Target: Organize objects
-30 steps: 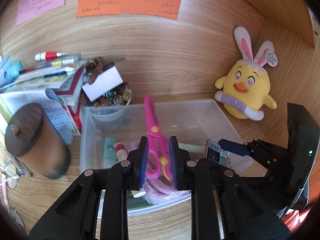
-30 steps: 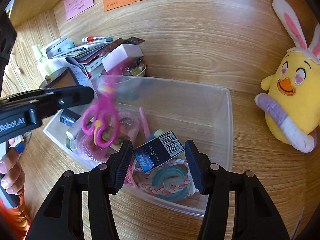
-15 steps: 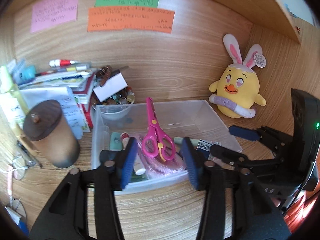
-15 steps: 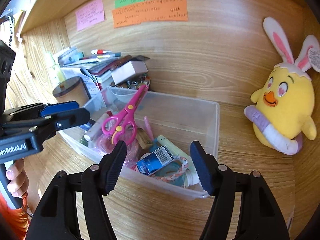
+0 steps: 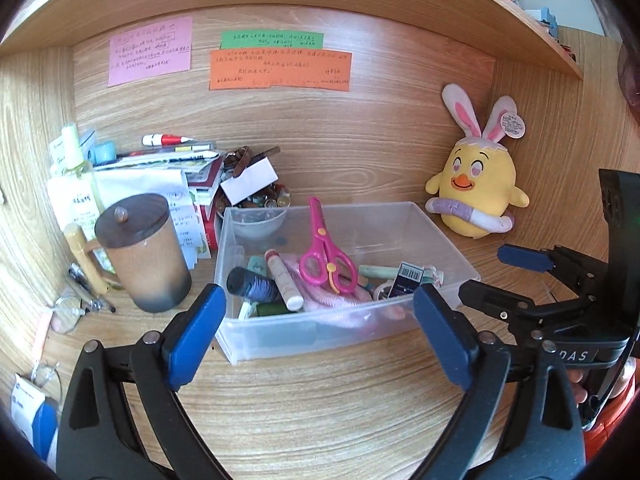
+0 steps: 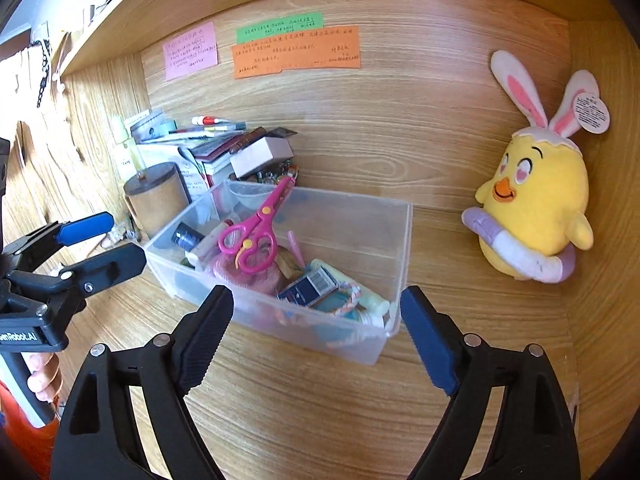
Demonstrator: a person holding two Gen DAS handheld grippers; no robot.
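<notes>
A clear plastic bin [image 5: 440, 240] stands on the wooden desk, holding pink scissors [image 5: 326, 252], a small blue barcode box [image 5: 406, 280], a dark thread spool [image 5: 250, 282], a white tube [image 5: 282, 278] and other small items. My left gripper [image 5: 318, 334] hovers in front of the bin, its jaws opening wide with nothing held. My right gripper [image 6: 318, 330] is also drawn back from the bin [image 6: 404, 240], its jaws opening and empty. The scissors [image 6: 256, 232] and blue box [image 6: 308, 286] lie inside. Each gripper shows in the other view: right gripper [image 5: 500, 276], left gripper [image 6: 104, 242].
A yellow plush chick with rabbit ears [image 5: 476, 196] sits at the back right. A lidded wooden mug [image 5: 140, 248], a pile of books and pens [image 5: 160, 164] and a bowl of trinkets [image 5: 256, 216] crowd the left. Glasses [image 5: 66, 312] lie near the left wall. A shelf hangs overhead.
The left gripper let go of the pink scissors and the right one let go of the blue box; both now lie in the bin. Both grippers pulled back and opened wide.
</notes>
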